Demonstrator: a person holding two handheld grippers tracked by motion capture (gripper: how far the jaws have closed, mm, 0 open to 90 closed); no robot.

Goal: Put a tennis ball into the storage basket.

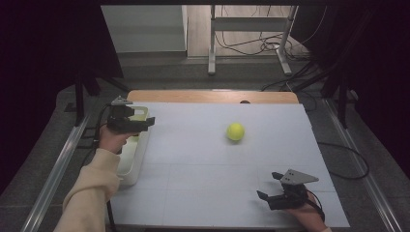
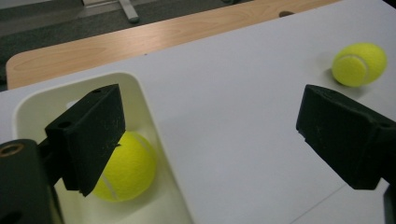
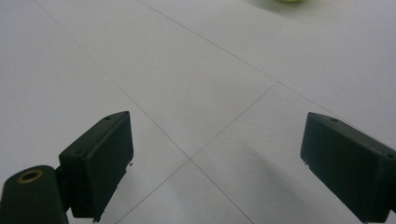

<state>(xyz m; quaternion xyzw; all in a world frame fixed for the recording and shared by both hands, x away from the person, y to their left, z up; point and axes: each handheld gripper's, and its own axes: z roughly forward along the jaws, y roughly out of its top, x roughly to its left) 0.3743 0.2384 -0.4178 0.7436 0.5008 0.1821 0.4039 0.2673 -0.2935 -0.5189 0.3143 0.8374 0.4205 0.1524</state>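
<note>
A yellow tennis ball (image 1: 235, 131) lies loose on the white table sheet, right of centre; it also appears far right in the left gripper view as the ball (image 2: 359, 64). A second tennis ball (image 2: 124, 167) rests inside the white tray (image 2: 140, 100) at the table's left edge. My left gripper (image 1: 145, 121) hovers over the tray (image 1: 138, 154), jaws wide apart with nothing between them; the ball in the tray lies below, partly behind one fingertip (image 2: 88, 137). My right gripper (image 1: 270, 186) stands open near the front right, over bare sheet (image 3: 205, 107).
A strip of wooden tabletop (image 1: 212, 95) shows beyond the sheet's far edge. Metal rails (image 1: 53, 169) run along both sides of the table. A stand's legs and cables (image 1: 251, 48) lie on the floor behind.
</note>
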